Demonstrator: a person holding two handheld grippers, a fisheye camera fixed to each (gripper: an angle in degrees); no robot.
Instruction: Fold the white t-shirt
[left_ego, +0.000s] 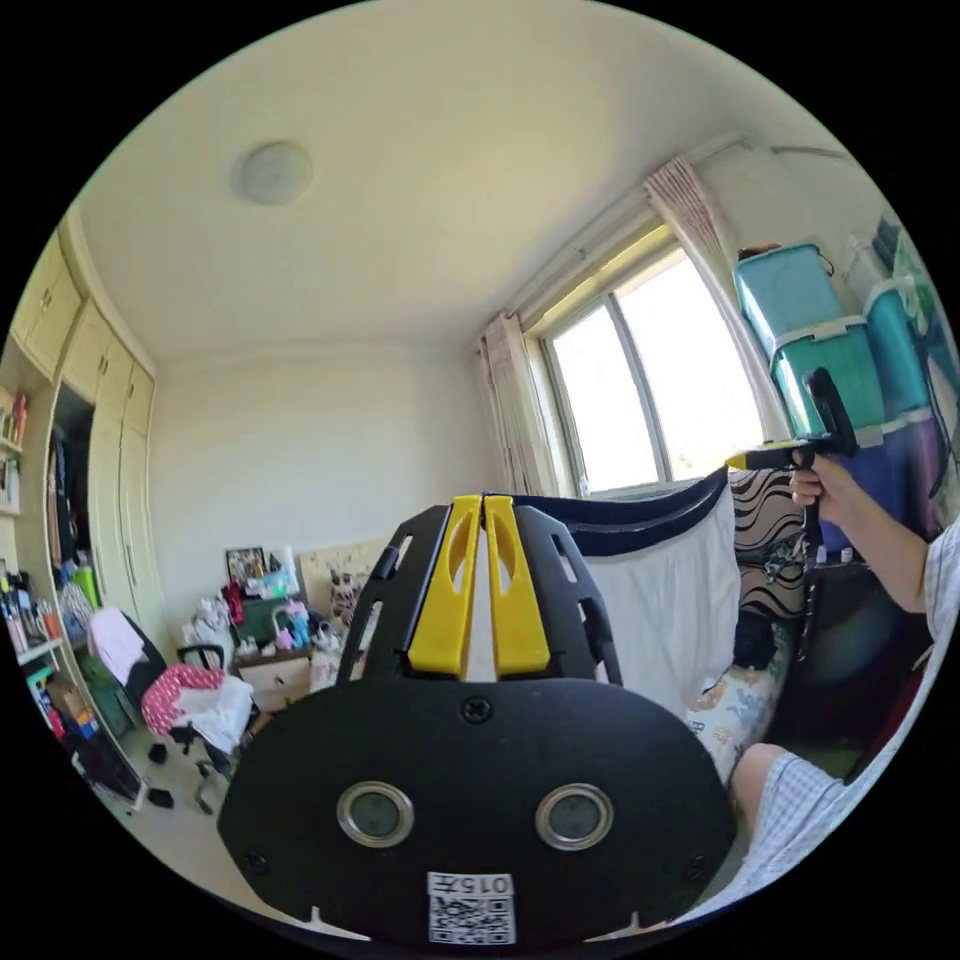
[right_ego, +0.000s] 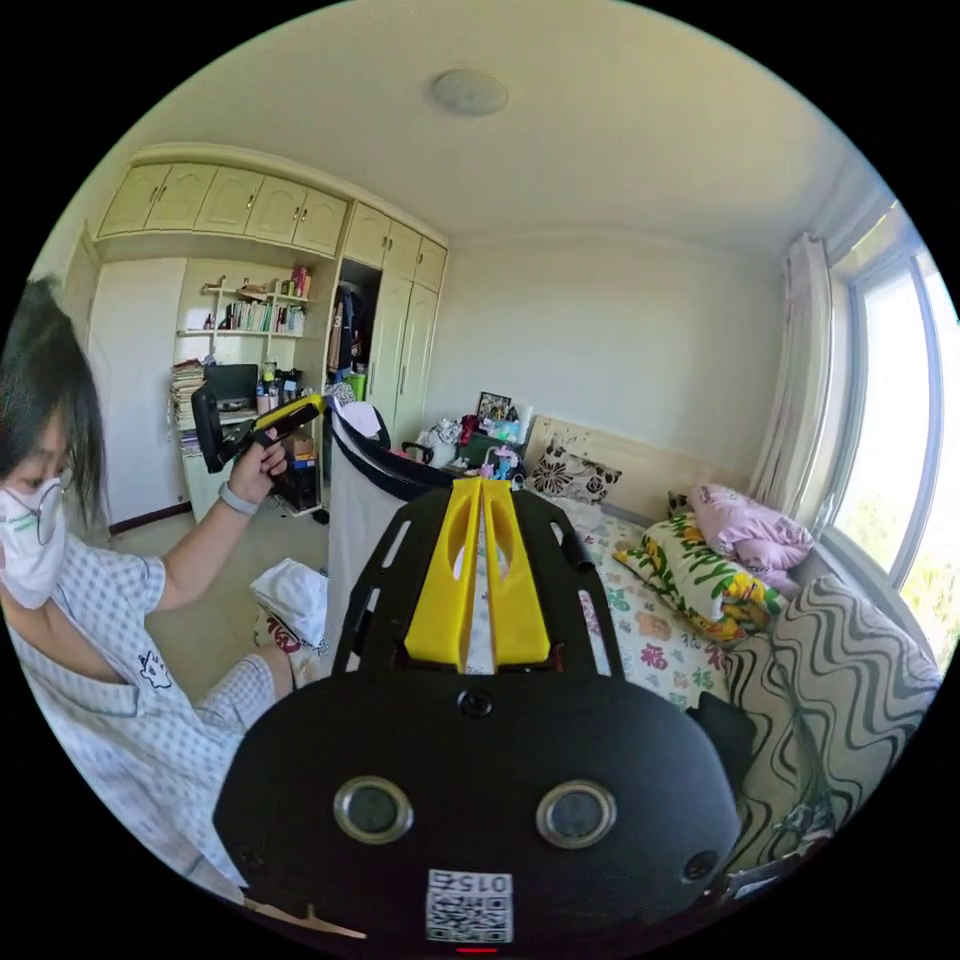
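At the left edge of the left gripper view a chair (left_ego: 190, 700) heaped with clothes stands by the wardrobe; in the centre the left gripper (left_ego: 483, 510) has its yellow jaws pressed together on the top edge of the white t-shirt (left_ego: 660, 610), a sliver of white cloth showing between them. From there the shirt's dark-trimmed upper edge runs rightward across the frame to the right gripper (left_ego: 745, 458), held in a hand (left_ego: 820, 485) at the right, in front of the window.

In the right gripper view the person sits at the left, one hand (right_ego: 255, 465) raising the other tool near the upper left. The white t-shirt (right_ego: 360, 540) hangs as a sheet from that tool down toward the middle of the frame, where the right gripper (right_ego: 481, 492) also has its jaws clenched on the cloth. The bed (right_ego: 650, 630) with its flowered cover lies to the right, below the shirt.

The shirt's long axis is stretched level between the two tools, its body hanging below them and above the bed. Neither hand looks nearer to the mattress, so I judge that laying the shirt flat calls for lowering both together.
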